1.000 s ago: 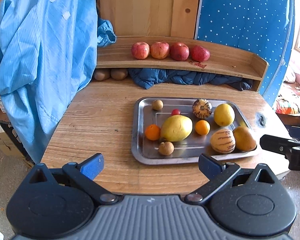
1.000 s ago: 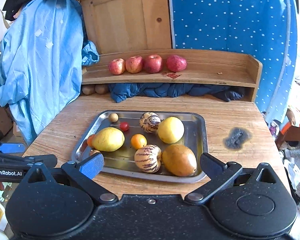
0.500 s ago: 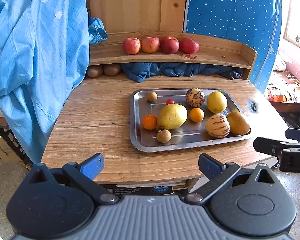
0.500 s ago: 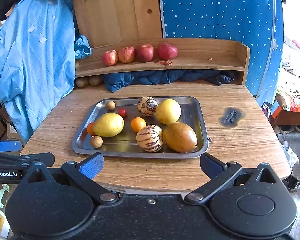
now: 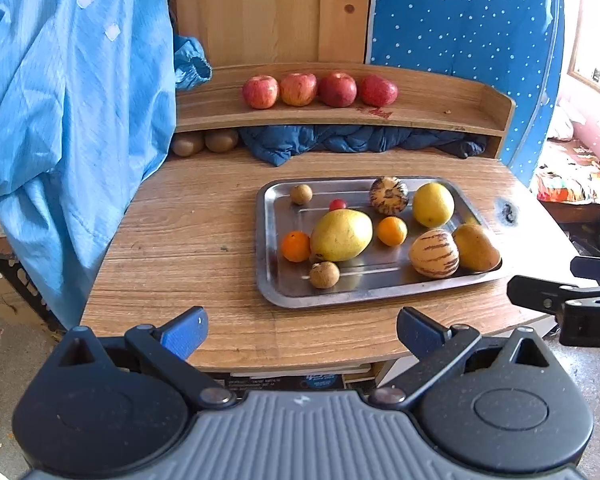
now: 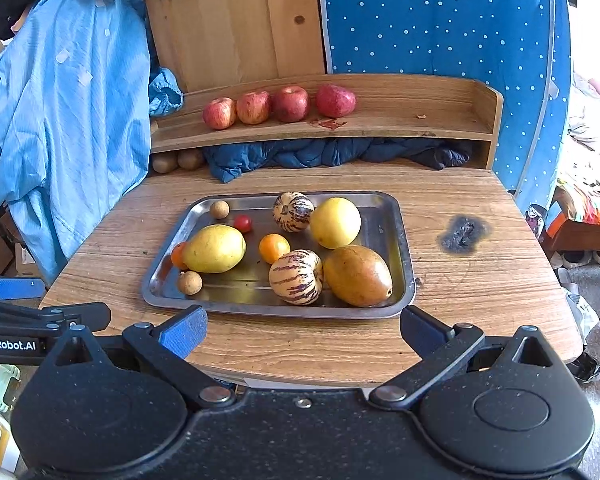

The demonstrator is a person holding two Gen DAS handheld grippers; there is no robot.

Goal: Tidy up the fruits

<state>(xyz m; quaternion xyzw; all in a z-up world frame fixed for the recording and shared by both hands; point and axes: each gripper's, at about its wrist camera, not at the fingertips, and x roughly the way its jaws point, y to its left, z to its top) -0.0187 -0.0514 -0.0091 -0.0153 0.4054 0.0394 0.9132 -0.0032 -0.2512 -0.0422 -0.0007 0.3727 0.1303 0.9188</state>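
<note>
The shallow rectangular stainless-steel tray [image 6: 406, 264] lies flat on the round-edged wooden table [image 6: 480, 280], its long side running left to right across the near half. In it sit ten fruits. At the near right, a brownish-orange oval mango [image 6: 357, 275] lies with its long axis slanting from far left to near right, touching a cream, purple-striped pepino melon [image 6: 296, 277]. Behind them are a round yellow citrus [image 6: 335, 222] and a second striped melon [image 6: 293, 212], turned stem end up. A small orange [image 6: 274, 248] rests in the middle. A large yellow-green mango [image 6: 214, 248] lies lengthwise toward the left, with another small orange [image 6: 178, 255] tucked against its left end. A tiny red tomato [image 6: 243, 223] and two tan round longans, one at the far left corner [image 6: 219, 209] and one at the near left [image 6: 189, 282], complete the load.

On the raised wooden shelf [image 6: 420, 120] behind, four red apples [image 6: 278, 106] stand in a row; beneath it lie two brown kiwis [image 6: 178, 160] and bunched dark blue cloth [image 6: 332, 154]. A light blue garment [image 6: 68, 128] hangs at the left.

The left gripper [image 5: 302, 330] and right gripper [image 6: 303, 329] hover at the table's near edge, both with jaws spread wide and empty
</note>
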